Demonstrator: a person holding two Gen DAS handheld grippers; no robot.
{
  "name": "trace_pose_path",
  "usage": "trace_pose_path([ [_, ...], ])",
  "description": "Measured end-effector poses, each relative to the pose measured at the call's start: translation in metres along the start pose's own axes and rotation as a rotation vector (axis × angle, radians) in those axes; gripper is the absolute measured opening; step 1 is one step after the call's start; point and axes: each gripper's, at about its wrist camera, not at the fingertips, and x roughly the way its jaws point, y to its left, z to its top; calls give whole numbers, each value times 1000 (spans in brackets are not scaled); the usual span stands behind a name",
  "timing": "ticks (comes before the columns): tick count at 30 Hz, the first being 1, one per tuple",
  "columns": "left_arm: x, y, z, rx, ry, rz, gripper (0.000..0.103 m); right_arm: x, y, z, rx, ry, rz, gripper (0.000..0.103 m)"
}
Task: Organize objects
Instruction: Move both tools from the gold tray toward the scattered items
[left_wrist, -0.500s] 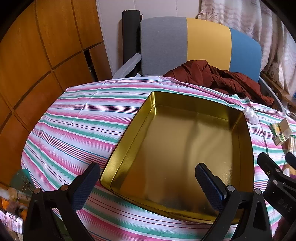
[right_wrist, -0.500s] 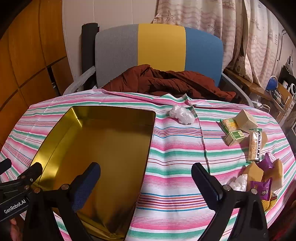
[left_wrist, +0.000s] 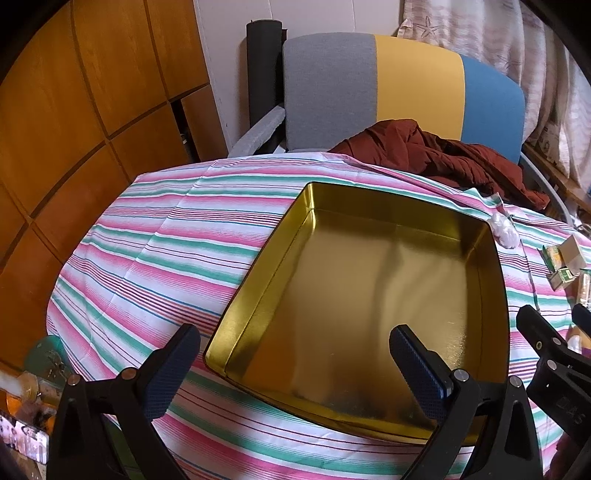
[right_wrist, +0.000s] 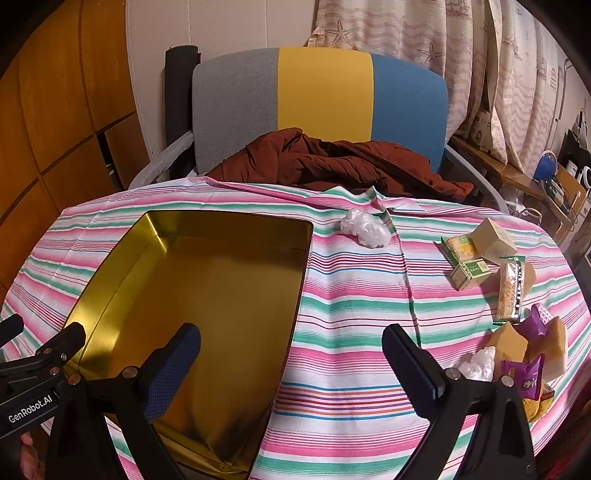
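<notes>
No shift; snack pile (right_wrist: 517, 354) gripper-hidden, edge-cropped.

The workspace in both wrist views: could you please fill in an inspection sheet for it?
Surface: striped tablecloth, wrinkled, covers the table.
Job's things: empty gold tin tray on the left; snack boxes and packets clustered on the right, purple wrappers nearest.
Clutter: two crumpled white plastic wads, one far, one by the wrappers.
Grippers: left tool open above the tray's near left corner; right tool open above the tray's right edge; both hold nothing.
Cables: nothing seen.
Surroundings: tricolour chair with a rust jacket, wood panels, curtain.
</notes>
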Motion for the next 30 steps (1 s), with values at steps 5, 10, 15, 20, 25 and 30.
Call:
trace_pose_path([
  [5, -2, -6, 0, 24, -14, 1, 103, -2, -5, -1, 9, -19, 16, 101],
  [10, -1, -13, 0, 33, -8, -45, 103, -11, -13, -2, 4, -75, 16, 98],
  [15, -3, -25, 0, 26, 4, -127, 103, -16, -26, -4, -13, -102, -7, 95],
  [20, -5, -42, -1, 48, 12, -147, 103, -15, -51, -11, 28, -93, 22, 94],
  [25, -6, -55, -13, 49, 13, -351, 103, -25, -84, -28, 19, -133, 41, 94],
  [30, 0, -85, -18, 27, 129, -539, 103, -37, -137, -54, 43, -136, -68, 95],
])
